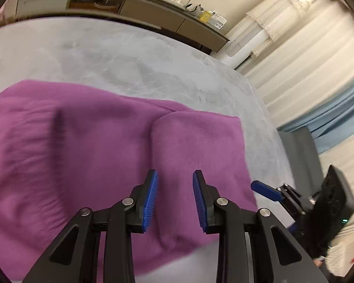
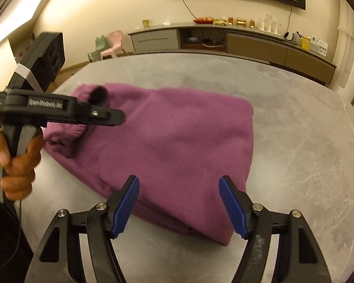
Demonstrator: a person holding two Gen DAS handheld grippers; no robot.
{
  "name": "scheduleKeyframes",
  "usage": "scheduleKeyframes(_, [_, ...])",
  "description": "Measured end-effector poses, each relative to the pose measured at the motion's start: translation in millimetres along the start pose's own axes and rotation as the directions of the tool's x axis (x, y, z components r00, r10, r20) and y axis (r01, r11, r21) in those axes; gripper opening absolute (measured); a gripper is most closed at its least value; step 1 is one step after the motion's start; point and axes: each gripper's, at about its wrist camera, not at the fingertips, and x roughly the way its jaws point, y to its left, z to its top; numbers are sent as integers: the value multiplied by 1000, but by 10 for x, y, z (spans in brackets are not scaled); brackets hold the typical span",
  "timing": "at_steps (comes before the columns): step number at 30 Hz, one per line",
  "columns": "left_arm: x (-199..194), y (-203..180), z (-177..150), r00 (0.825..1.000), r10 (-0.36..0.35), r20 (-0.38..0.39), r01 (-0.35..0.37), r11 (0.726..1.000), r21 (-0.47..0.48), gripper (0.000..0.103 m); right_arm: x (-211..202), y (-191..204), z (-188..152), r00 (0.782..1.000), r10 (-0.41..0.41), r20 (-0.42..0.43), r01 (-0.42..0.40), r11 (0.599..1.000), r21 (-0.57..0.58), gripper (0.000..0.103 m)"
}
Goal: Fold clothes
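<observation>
A purple fleece garment [image 2: 177, 141] lies folded in layers on the grey table [image 2: 306, 153]; a ribbed cuff with a dark patch [image 2: 99, 94] shows at its far left. My right gripper [image 2: 179, 181] hovers open over the garment's near edge with nothing between its fingers. My left gripper [image 1: 175, 181] is open above the garment [image 1: 94, 146], over a rounded fold, and grips no cloth. The right wrist view shows the left gripper [image 2: 120, 118] side-on over the cuff, held by a hand [image 2: 16, 165]. One blue finger [image 1: 266, 189] of the right gripper shows at the garment's right edge.
A long sideboard [image 2: 247, 40] with glasses and food stands against the back wall. Small pink and green chairs [image 2: 108, 44] stand beyond the table's far left corner. Curtains [image 1: 295, 54] hang past the table's right edge. Bare tabletop surrounds the garment.
</observation>
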Motion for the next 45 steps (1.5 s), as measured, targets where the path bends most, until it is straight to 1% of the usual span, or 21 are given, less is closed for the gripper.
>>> scheduleKeyframes(2, [-275, 106, -16, 998, -54, 35, 54, 999, 5, 33, -13, 90, -3, 1000, 19, -3, -19, 999, -30, 72])
scheduleKeyframes(4, [-536, 239, -55, 994, -81, 70, 80, 997, 16, 43, 47, 182, -7, 1000, 20, -4, -20, 998, -67, 72])
scheduleKeyframes(6, [-678, 421, -158, 997, -53, 64, 52, 998, 20, 44, 116, 223, -29, 1000, 11, -11, -12, 997, -76, 72])
scheduleKeyframes(8, [-621, 618, -262, 1000, 9, 24, -9, 1000, 12, 44, 217, 199, -46, 1000, 1, -27, -3, 998, -66, 72])
scheduleKeyframes(11, [-546, 897, -410, 995, 94, -33, -94, 996, 4, 43, 321, 70, -55, 999, -2, -53, 2, 1000, 6, 72])
scheduleKeyframes(12, [-579, 902, -421, 995, 89, -36, -89, 996, 0, 43, 325, 6, -52, 999, 10, -51, -8, 999, 39, 72])
scheduleKeyframes(14, [-679, 799, -416, 997, 74, -34, -74, 997, 8, 43, 300, -115, -33, 999, 32, -40, -28, 993, 113, 72])
scheduleKeyframes(17, [-810, 412, -318, 999, -41, 25, 39, 996, 75, 49, 273, -258, -49, 999, 36, -26, -30, 982, 189, 72])
scheduleKeyframes(19, [-761, 138, -222, 994, -106, 40, 101, 988, 117, 62, 273, -327, -75, 999, 33, -26, -26, 976, 218, 72])
scheduleKeyframes(21, [-431, -33, -148, 995, -101, -11, 102, 987, 122, 64, 262, -323, -69, 999, 22, -25, -16, 978, 207, 72])
scheduleKeyframes(23, [-70, -70, -93, 997, -44, -63, 51, 992, 117, 64, 250, -311, -59, 1000, 10, -23, -5, 982, 191, 72])
scheduleKeyframes(25, [266, -79, -87, 995, 30, -99, -18, 993, 115, 61, 248, -284, -49, 1000, -10, -22, 14, 986, 167, 72])
scheduleKeyframes(26, [290, -74, -96, 996, 46, -71, -38, 993, 111, 58, 256, -259, -44, 999, -26, -22, 29, 989, 148, 72])
scheduleKeyframes(27, [314, -69, -106, 997, 63, -44, -58, 993, 107, 49, 258, -256, -43, 999, -50, -14, 51, 990, 133, 72])
scheduleKeyframes(28, [328, -66, -117, 997, 76, -21, -73, 992, 102, 14, 259, -259, -44, 997, -75, -5, 75, 990, 120, 72])
scheduleKeyframes(29, [294, -72, -133, 997, 71, -14, -70, 993, 95, 11, 258, -269, -38, 996, -86, 4, 85, 990, 116, 72])
scheduleKeyframes(31, [193, -114, -168, 998, 63, 18, -64, 993, 98, 8, 254, -292, -21, 995, -99, 20, 96, 989, 116, 72])
scheduleKeyframes(35, [-137, -152, -243, 993, 67, 96, -74, 995, 67, 8, 371, -334, -37, 996, -89, -4, 89, 988, 123, 72])
scheduleKeyframes(40, [99, 37, -274, 980, 193, 57, -194, 981, 22, 9, 531, -402, -64, 998, -52, -38, 57, 986, 157, 72])
scheduleKeyframes(42, [111, 35, -283, 979, 201, 47, -202, 979, 31, 11, 529, -449, -60, 998, -38, -42, 45, 982, 183, 72])
scheduleKeyframes(45, [118, 27, -296, 977, 213, 34, -214, 976, 47, 17, 402, -496, -48, 999, -50, -9, 51, 977, 207, 72])
